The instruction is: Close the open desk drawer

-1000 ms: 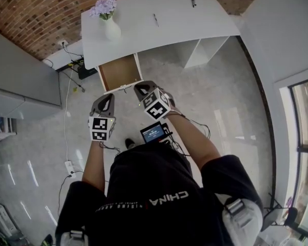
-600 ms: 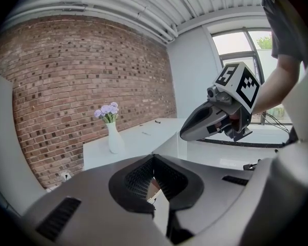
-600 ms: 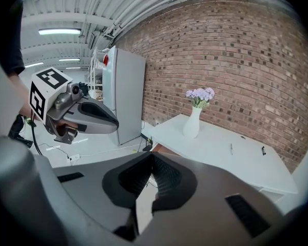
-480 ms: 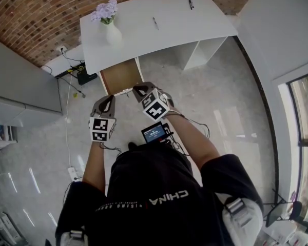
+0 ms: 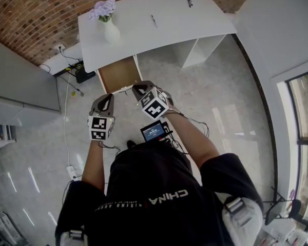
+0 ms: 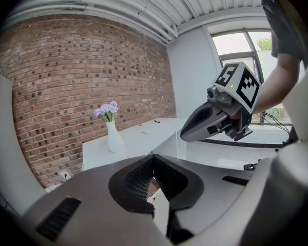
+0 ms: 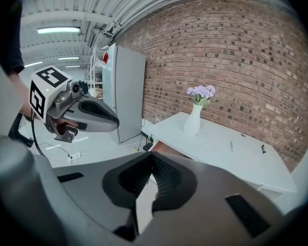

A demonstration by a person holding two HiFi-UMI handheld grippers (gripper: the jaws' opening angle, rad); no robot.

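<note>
Room: pale polished floor [image 5: 220,96], red-brown brick wall [image 5: 36,9] along the far side, grey cabinet [image 5: 20,81] at left.

Desk [image 5: 143,35]: white, long. Stands against the brick wall.

Person [image 5: 159,199]: seen from above, dark shirt, both forearms stretched toward the desk.

Drawer [image 5: 119,73]: open. Juts out from under the desk's left end, just below the vase; brown wooden inside facing up, white front toward the person.

Right gripper [image 5: 137,89]: grey, marker cube on top. Jaws pressed together, gripping nothing. Tips just beside the right corner of the drawer front; contact not discernible.

Left gripper [image 5: 107,97]: jaws likewise closed tip to tip, empty. Hangs near the drawer front, on its left side.

Small screen [image 5: 153,131]: lit blue, below the right gripper.

Vase [image 5: 111,31]: white, upright on the desk's left end, holding lilac flowers [image 5: 104,6].

Pen [image 5: 154,20]: lies mid-desk. Second pen [image 5: 189,1]: lies near the far right edge.
</note>
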